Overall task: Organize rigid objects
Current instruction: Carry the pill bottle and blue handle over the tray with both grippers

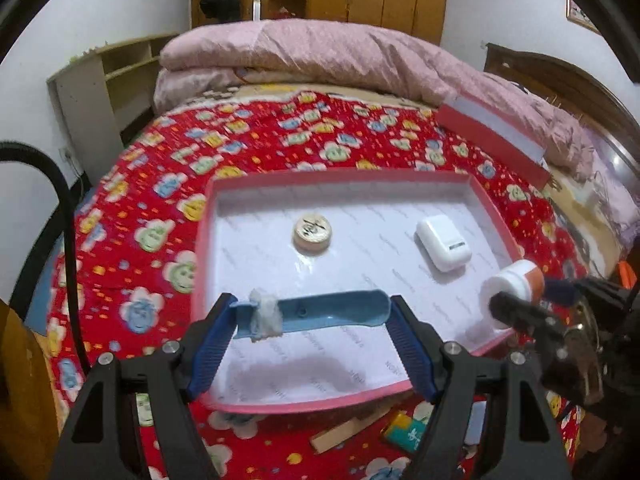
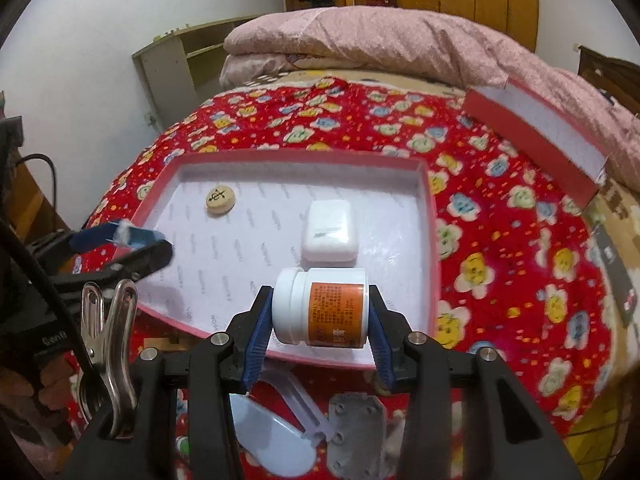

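Above the near edge of the pink-rimmed tray point(image 1: 208, 216), which lies on the red patterned bedspread point(image 1: 280, 140), a blue plastic piece point(image 1: 316, 314) with a white wad bound around it is clamped lengthwise by the left tool point(image 1: 312, 332). Over the tray's near right corner, a white bottle point(image 2: 322, 306) with an orange label is gripped on its side by the right tool point(image 2: 318, 340), cap to the left. Inside the tray, a round wooden game piece point(image 1: 312, 232) is seen toward the far left, and a white case point(image 2: 330, 234) is seen right of centre, well apart. A red-edged lid point(image 2: 536, 136) is propped against the pink quilt point(image 2: 380, 40) at the bed's far right.
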`<state>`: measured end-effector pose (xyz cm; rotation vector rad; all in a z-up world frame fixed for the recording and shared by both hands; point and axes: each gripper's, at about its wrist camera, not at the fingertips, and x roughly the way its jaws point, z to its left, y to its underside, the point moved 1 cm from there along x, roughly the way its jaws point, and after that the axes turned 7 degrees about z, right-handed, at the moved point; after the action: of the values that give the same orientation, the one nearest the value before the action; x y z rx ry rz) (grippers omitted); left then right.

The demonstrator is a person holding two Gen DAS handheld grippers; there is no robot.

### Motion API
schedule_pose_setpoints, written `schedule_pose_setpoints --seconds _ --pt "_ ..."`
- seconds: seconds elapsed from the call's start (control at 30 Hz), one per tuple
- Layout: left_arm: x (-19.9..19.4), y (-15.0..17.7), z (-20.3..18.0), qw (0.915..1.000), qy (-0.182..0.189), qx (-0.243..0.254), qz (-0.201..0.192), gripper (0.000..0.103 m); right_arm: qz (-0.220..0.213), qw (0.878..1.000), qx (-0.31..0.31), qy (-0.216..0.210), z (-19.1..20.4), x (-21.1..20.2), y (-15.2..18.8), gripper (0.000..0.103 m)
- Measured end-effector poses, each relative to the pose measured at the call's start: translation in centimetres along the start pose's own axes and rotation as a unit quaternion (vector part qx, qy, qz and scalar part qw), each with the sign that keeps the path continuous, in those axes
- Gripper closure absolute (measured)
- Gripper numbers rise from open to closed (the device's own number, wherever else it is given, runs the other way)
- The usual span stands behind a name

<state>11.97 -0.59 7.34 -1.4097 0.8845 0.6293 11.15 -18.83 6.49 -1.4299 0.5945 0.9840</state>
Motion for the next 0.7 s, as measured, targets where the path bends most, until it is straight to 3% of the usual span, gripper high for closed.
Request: schedule_pose_setpoints --seconds 0.33,0.7 --pt "3.7 -1.1 -0.1 0.9998 -0.015 0.003 0.009 0.024 0.008 1.000 -0.007 0.016 -1.0 3.1 -0.8 0.058" --pt "5.5 -1.7 -0.1 0.9994 -0.031 0.004 0.011 0.024 -0.008 1.000 -0.007 -0.003 -1.3 4.0 -1.6 0.058"
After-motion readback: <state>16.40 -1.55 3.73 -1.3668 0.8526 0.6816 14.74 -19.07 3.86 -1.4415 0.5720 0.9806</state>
